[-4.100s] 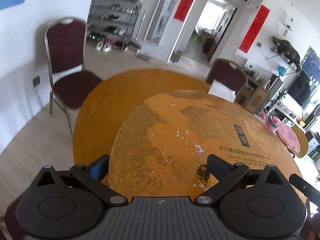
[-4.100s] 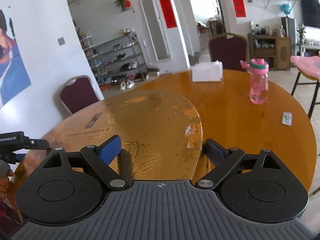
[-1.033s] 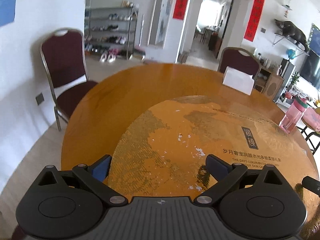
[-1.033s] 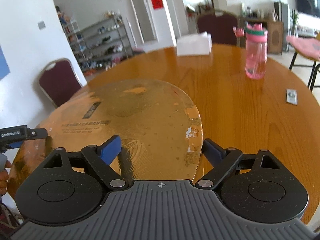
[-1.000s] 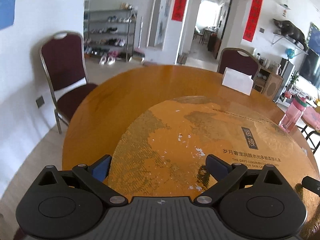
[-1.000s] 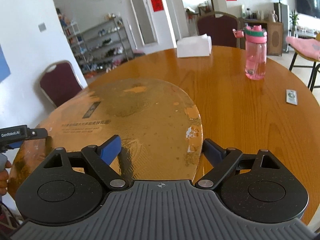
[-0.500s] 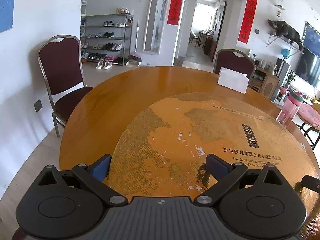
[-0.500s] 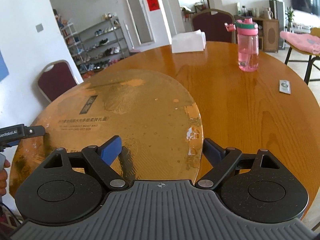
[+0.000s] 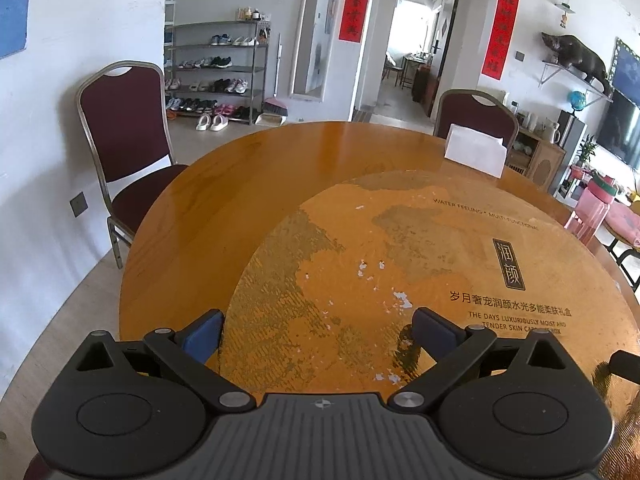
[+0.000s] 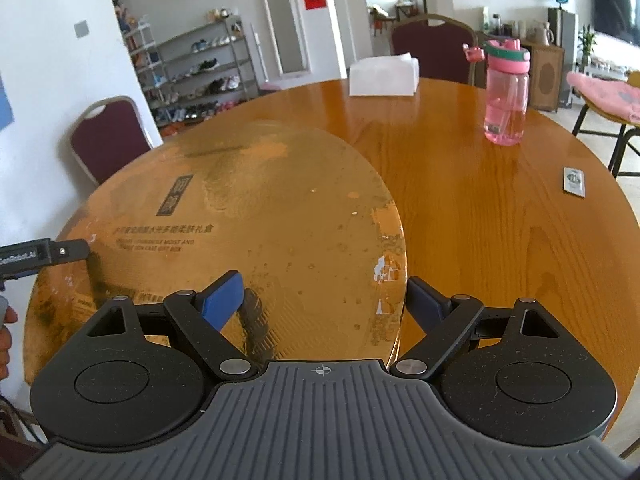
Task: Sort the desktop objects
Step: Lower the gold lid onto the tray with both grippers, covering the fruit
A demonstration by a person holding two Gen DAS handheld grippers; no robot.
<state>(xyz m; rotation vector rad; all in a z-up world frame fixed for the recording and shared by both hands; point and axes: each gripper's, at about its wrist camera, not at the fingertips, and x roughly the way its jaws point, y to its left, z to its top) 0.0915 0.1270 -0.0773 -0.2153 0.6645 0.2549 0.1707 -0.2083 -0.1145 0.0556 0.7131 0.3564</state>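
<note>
gold round box lid (image 9: 400, 264) sits between both our sets of jaws, over the near part of the wooden surface (image 9: 248, 184). left gripper (image 9: 316, 330) and right gripper (image 10: 324, 300) each hold an edge of it, jaws wide. pink bottle (image 10: 505, 96) stands far right.

White walls (image 9: 80, 12) enclosed a daylit room: a shoe rack (image 9: 216, 72), maroon chairs (image 9: 124, 120), red banners (image 9: 356, 0) flanking an open doorway (image 9: 420, 60), and a pale floor (image 9: 52, 280).
</note>
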